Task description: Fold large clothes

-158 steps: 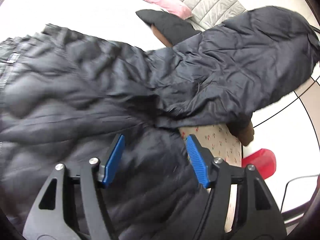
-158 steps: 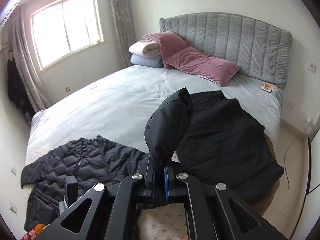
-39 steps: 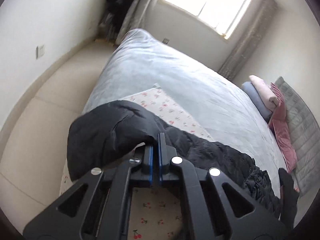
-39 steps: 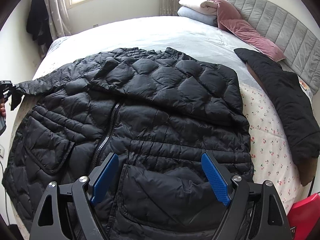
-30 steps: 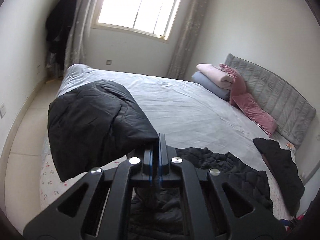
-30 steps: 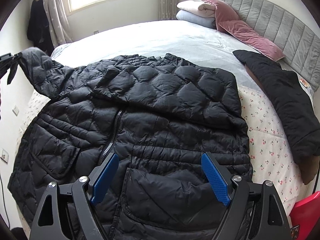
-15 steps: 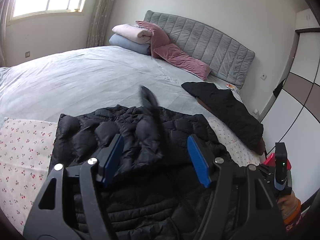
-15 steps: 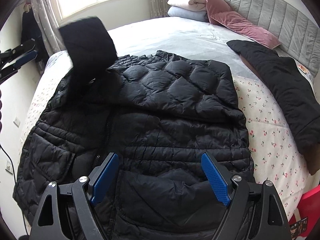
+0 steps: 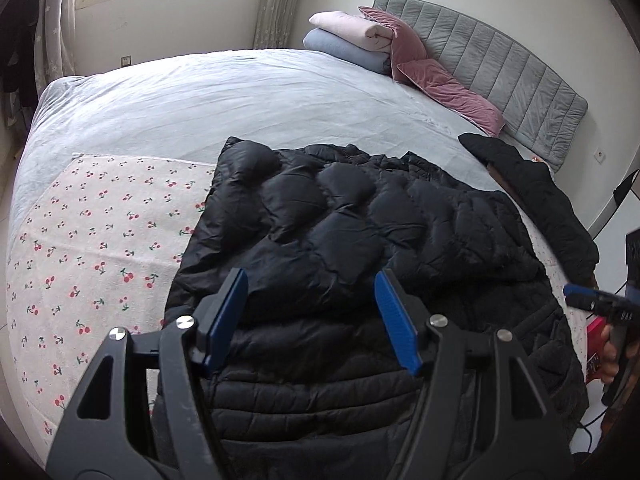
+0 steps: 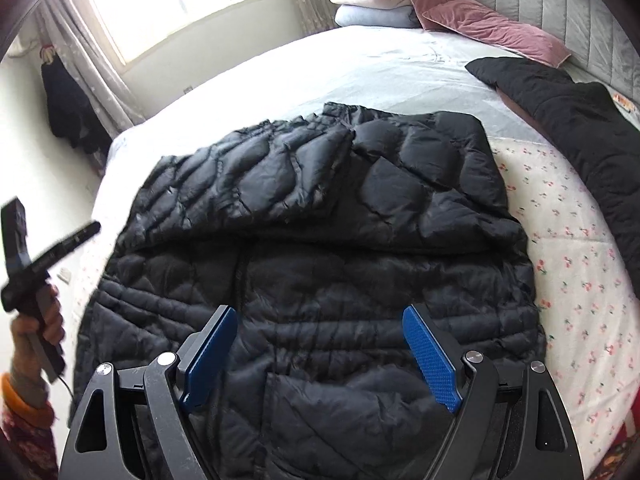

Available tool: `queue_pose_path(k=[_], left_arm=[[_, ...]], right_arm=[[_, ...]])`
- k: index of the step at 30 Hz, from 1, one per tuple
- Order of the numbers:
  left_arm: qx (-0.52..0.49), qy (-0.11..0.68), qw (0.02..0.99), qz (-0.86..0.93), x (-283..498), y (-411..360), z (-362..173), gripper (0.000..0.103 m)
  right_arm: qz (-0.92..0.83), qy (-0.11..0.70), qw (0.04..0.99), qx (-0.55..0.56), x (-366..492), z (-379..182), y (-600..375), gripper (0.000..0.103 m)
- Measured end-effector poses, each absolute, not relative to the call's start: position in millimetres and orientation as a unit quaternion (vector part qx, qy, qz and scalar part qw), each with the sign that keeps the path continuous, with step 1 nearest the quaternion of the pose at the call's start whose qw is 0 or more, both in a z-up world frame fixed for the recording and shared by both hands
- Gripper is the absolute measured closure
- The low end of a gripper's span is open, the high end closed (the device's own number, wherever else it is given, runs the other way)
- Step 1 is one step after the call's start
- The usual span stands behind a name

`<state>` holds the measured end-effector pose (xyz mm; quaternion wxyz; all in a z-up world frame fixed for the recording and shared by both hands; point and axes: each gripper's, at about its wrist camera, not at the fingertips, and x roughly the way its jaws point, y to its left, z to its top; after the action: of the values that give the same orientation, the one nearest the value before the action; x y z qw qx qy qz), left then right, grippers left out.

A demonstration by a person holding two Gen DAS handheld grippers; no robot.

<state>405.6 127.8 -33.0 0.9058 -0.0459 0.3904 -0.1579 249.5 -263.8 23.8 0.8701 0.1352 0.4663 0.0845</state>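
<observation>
A black quilted puffer jacket (image 9: 360,240) lies on the bed over a cherry-print sheet (image 9: 100,240). Both its sleeves are folded in across the chest. It also shows in the right wrist view (image 10: 320,240). My left gripper (image 9: 312,312) is open and empty, hovering over the jacket's left side near the hem. My right gripper (image 10: 320,348) is open and empty above the jacket's lower front. The left gripper appears at the left edge of the right wrist view (image 10: 36,264), held in a hand.
A second black coat (image 9: 540,200) lies at the bed's right edge, also in the right wrist view (image 10: 580,120). Pink pillows (image 9: 444,84) and folded blankets (image 9: 348,36) sit by the grey headboard (image 9: 500,64). A red object (image 9: 596,344) is at the bed's right side.
My left gripper lifted the jacket's left sleeve, swung it over the chest and let go. The sleeve now lies flat on the jacket. My right gripper stayed open and moved slightly closer.
</observation>
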Motion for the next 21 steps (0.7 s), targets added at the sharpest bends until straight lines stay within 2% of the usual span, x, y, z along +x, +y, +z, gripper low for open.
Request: queue_pose_path(k=[1,3,4,5,10,13,15,16,17,18,19,20,21], left_arm=[[-0.045,0.392,0.906,-0.156,409,131,-36,0.039],[-0.054,0.393,0.904,-0.161,416,136,-42,0.053],[-0.061,0.396,0.901,-0.165,420,138,-46,0.059],[-0.065,0.399,0.899,-0.166,424,140,-50,0.061],[-0.034,0.437,0.894,-0.09,448,150,-92,0.062],[-0.053,0.455,0.886,-0.066,455,163,-117,0.062],[-0.057,0.449,0.89,-0.061,449,163,-112,0.062],[-0.053,0.45,0.889,-0.061,446,161,-108,0.057],[-0.046,0.453,0.888,-0.064,440,158,-103,0.044],[-0.038,0.456,0.886,-0.07,434,154,-96,0.037],[-0.029,0.453,0.888,-0.077,426,152,-88,0.029],[-0.018,0.448,0.891,-0.079,416,150,-79,0.028],[-0.008,0.443,0.893,-0.078,405,149,-69,0.028]], right_arm=[[0.087,0.461,0.871,0.147,263,21,-264,0.017],[0.067,0.456,0.875,0.146,288,15,-261,0.022],[0.062,0.45,0.879,0.145,300,11,-260,0.042],[0.068,0.446,0.88,0.147,311,6,-258,0.061],[0.06,0.464,0.865,0.178,350,-35,-258,0.071],[0.056,0.484,0.859,0.154,361,-58,-249,0.072],[0.055,0.484,0.862,0.138,359,-55,-243,0.071],[0.057,0.488,0.861,0.13,356,-50,-242,0.07],[0.064,0.496,0.857,0.125,352,-44,-240,0.066],[0.074,0.504,0.852,0.122,345,-37,-241,0.063],[0.083,0.507,0.85,0.12,336,-30,-246,0.053],[0.091,0.506,0.85,0.117,325,-20,-250,0.044],[0.102,0.499,0.853,0.114,312,-10,-255,0.041]])
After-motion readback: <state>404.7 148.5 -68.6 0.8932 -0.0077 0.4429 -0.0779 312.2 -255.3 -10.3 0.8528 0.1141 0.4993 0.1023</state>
